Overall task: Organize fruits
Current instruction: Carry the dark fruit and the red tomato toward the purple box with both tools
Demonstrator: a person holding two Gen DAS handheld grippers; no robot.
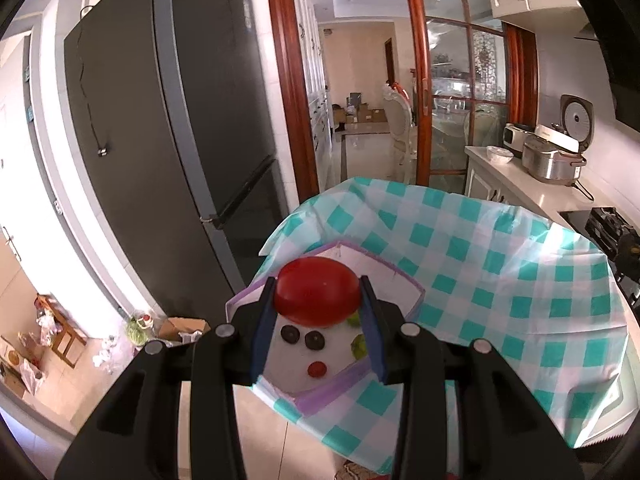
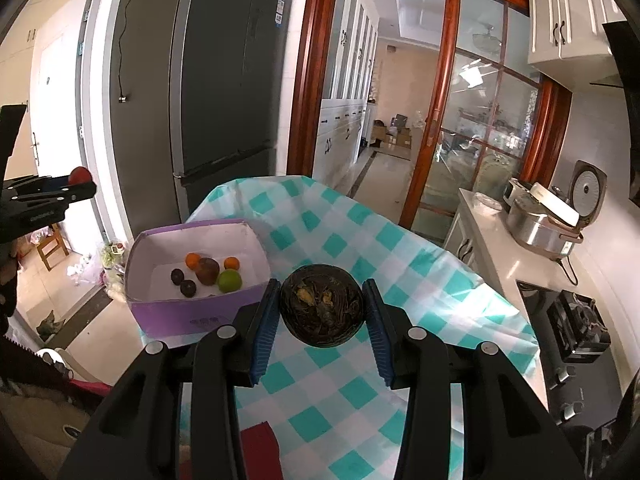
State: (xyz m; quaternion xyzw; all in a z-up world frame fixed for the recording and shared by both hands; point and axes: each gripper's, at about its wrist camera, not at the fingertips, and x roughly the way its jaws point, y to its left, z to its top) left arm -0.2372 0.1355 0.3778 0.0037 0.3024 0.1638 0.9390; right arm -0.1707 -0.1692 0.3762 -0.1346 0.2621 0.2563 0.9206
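Note:
My left gripper [image 1: 318,300] is shut on a red tomato-like fruit [image 1: 317,296] and holds it above the purple box [image 1: 414,294]. Below it in the box lie two dark plums [image 1: 289,334], a small red fruit [image 1: 316,369] and green fruit [image 1: 359,346]. My right gripper [image 2: 322,308] is shut on a dark round fruit [image 2: 321,304] above the checked tablecloth [image 2: 400,264], right of the purple box [image 2: 192,312]. That box holds two oranges [image 2: 193,260], a brown fruit [image 2: 207,271], a green lime [image 2: 229,281] and two plums [image 2: 186,288]. The left gripper [image 2: 80,184] with its red fruit shows at far left.
A dark fridge [image 2: 208,80] stands behind the table's left side. A counter with a rice cooker [image 2: 548,224] and a stove [image 2: 576,320] runs along the right. A red object [image 2: 260,452] lies at the table's near edge. Floor clutter [image 1: 52,340] lies at the left.

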